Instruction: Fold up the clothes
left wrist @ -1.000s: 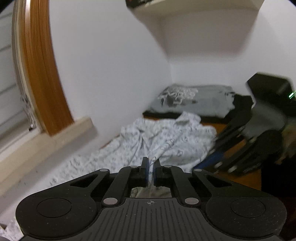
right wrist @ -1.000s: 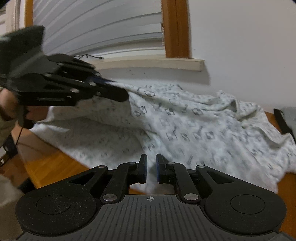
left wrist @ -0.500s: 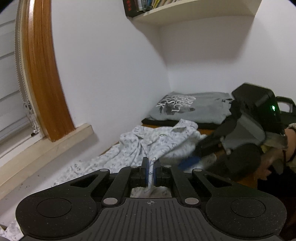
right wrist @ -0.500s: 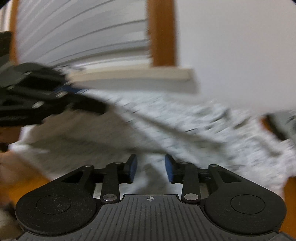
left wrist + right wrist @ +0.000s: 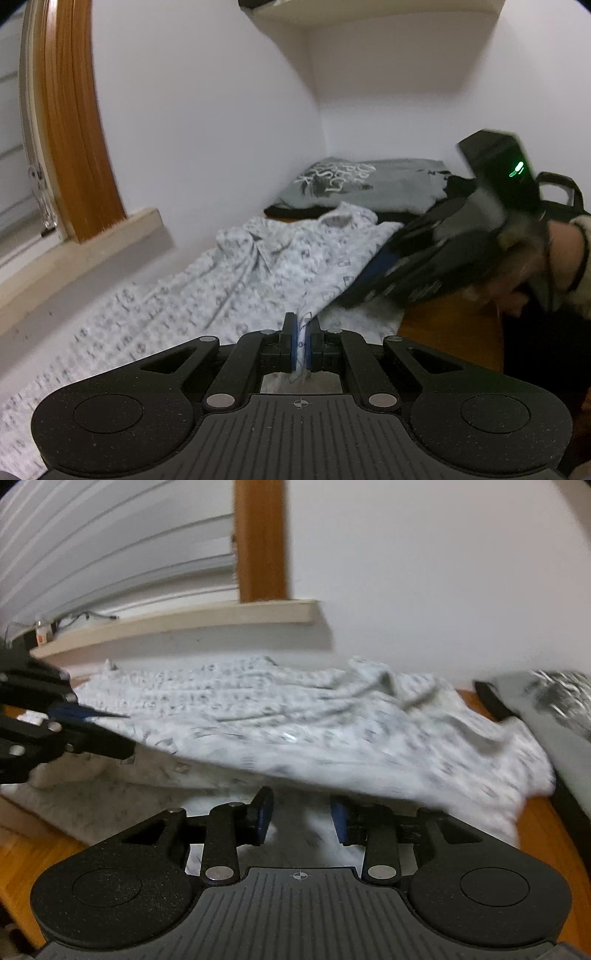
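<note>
So since a second ago my right tongs (image 5: 302, 821) have let go and they're opening right now: the blue pads stand apart with only loose cloth lying under the gap, nothing pressed between them. The left tongs (image 5: 301, 345) haven't changed their grip, pressed together on a thin fold of the shirt's (image 5: 280, 258) edge. The shirt, white with a small print, lies spread over the wooden table (image 5: 450, 328) along the wall under the window sill (image 5: 110, 240), collar end toward the folded grey tee (image 5: 369, 184) in the far corner. From my left tongs its long axis runs away toward that corner; from the right it stretches crosswise, left to right. The right tongs sit just at the near edge around the middle, so I reckon that's the hand to re-grab there, while the left keeps its corner taut.
</note>
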The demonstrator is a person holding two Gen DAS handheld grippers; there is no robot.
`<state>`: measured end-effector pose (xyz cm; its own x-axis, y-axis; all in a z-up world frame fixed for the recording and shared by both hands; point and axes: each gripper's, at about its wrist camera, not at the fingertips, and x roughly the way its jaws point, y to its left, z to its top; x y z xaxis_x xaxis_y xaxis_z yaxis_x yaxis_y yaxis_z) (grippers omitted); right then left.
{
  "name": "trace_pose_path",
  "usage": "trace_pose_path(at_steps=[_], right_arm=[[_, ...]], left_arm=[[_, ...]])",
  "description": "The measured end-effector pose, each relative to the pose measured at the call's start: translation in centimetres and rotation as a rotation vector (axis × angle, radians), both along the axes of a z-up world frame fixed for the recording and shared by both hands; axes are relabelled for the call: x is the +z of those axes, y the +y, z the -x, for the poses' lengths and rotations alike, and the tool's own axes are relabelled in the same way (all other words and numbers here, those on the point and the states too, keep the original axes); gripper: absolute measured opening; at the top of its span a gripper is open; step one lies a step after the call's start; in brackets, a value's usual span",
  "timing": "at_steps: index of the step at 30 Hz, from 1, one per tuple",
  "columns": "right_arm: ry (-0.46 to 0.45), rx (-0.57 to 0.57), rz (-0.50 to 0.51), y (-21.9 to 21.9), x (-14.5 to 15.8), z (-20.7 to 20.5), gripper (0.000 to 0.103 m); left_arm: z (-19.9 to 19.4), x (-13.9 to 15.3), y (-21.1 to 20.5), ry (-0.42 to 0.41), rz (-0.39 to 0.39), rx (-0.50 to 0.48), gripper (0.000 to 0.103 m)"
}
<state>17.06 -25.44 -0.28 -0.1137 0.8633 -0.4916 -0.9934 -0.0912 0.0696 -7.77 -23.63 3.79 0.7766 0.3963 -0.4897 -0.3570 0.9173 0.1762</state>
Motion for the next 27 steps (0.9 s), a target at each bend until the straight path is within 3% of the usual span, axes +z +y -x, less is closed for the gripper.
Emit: trace_pose_path(at_steps=[7, 13, 19, 23, 26, 27], right_arm=[[0.102, -0.127, 0.015, -3.5, 0.1, -5.0, 0.047], [0.156, -0.116, 0.016, -4.9, -0.1, -4.4, 0.056], [0.331, -0.087, 0.000, -4.6, -0.2, -4.4, 0.060], [0.469, -0.147, -0.018, -3.3, -0.3, -5.6, 0.065], [0.499, -0.192, -0.015, -2.8, -0.4, -6.2, 0.057], [0.468, -0.204, -0.007, -2.9, -0.5, -6.1, 0.039]], left_arm=[[-0.9, -2.7, -0.9, 0.071, -0.008, -0.026, 0.005], [-1.9, -3.6, -1.0, 0.099, -0.019, -0.028, 0.005], [-2.4, -3.9, -0.3, 0.096, -0.016, -0.014, 0.005], [-2.3, -4.0, -0.4, 0.099, -0.014, -0.020, 0.005], [-2.2, -4.1, -0.4, 0.102, -0.014, -0.024, 0.005], [-2.2, -4.1, -0.5, 0.102, -0.015, -0.024, 0.005]])
